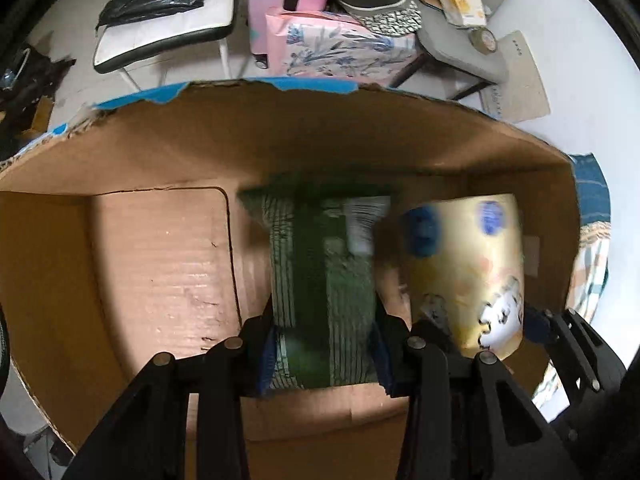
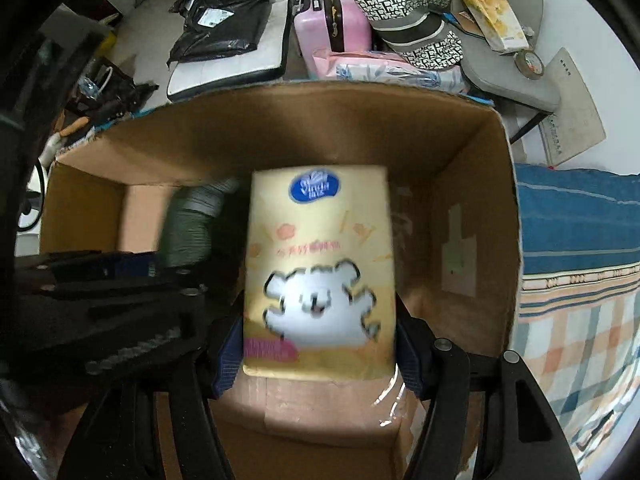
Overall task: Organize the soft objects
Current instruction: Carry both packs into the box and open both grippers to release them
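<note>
**Two soft packs held inside the cardboard box**

Over the cardboard box (image 1: 160,264), from my left wrist view, my left gripper (image 1: 322,354) is clenched on a green striped pack (image 1: 320,276), blurred, low above the box floor. Just beside it on the right is the yellow tissue pack (image 1: 466,264).

From the right wrist view, my right gripper (image 2: 320,354) grasps that yellow pack (image 2: 318,264), printed with a white cartoon animal and a blue logo. Beyond the box stand a pink suitcase (image 2: 334,20) and a black bag (image 2: 222,16).
</note>
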Demonstrator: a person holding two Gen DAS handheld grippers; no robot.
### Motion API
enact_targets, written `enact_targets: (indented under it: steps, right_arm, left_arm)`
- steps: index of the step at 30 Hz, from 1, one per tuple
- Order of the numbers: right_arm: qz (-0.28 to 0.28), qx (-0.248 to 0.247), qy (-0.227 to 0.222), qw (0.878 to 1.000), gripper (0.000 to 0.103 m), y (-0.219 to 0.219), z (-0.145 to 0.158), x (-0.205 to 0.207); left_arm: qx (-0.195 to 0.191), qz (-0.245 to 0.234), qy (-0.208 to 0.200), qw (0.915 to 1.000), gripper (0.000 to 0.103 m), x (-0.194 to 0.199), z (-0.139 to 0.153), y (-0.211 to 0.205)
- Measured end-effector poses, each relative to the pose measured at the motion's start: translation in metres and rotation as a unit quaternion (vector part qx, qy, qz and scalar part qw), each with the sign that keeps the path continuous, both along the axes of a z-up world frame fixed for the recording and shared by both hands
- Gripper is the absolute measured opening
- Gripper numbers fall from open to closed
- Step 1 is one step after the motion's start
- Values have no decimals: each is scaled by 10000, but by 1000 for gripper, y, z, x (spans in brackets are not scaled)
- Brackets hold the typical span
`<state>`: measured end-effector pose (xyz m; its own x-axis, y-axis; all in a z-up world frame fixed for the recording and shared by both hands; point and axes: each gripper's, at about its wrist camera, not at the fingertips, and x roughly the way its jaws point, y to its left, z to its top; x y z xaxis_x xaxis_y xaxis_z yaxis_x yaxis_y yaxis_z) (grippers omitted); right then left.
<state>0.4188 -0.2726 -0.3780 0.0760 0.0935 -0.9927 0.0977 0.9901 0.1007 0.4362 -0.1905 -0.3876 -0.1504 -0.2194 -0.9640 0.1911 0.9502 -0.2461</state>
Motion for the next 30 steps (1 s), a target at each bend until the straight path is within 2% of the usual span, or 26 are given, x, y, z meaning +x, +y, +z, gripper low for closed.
enact_targets:
  steps: [7,9,11,13,15,16,17,20,30]
  right_arm:
    - [51,-153,50,9999,69,3,2,1]
    - [39,-197,33,9998,74,3,6,-2]
    - [11,-209,55,9998,75,1,11,-6]
    - [-33,-245,72,9997,76,-2,16,-10]
    - [-49,-177,71,9998,84,-2,22,-17]
    - [-22,-214,70,9997,87,-1,27,-22]
    - [-2,-248,51,9997,92,-1,29,-26]
    - [54,-323,-19,9995,103,3,40,-42]
    - [33,-481,-178,9987,103,20,77,-104]
  left_arm:
    - [173,112,-22,9998,40,1,4,7]
    - [261,88,-133,9995,44,0,10,9]
    - [300,98,-243,9992,54,-3,19,13]
    - [317,125,-306,9989,56,-7,26,18]
    - [313,187,-349,9987,69,-12,33,25]
    - [316,225,-377,9985,86,-17,37,30]
    - [326,245,-421,9983,90,-19,40,33]
    - [407,314,-526,9973,93,-34,51,44]
    - [458,638,-1047,9914,94,-102,95,81]
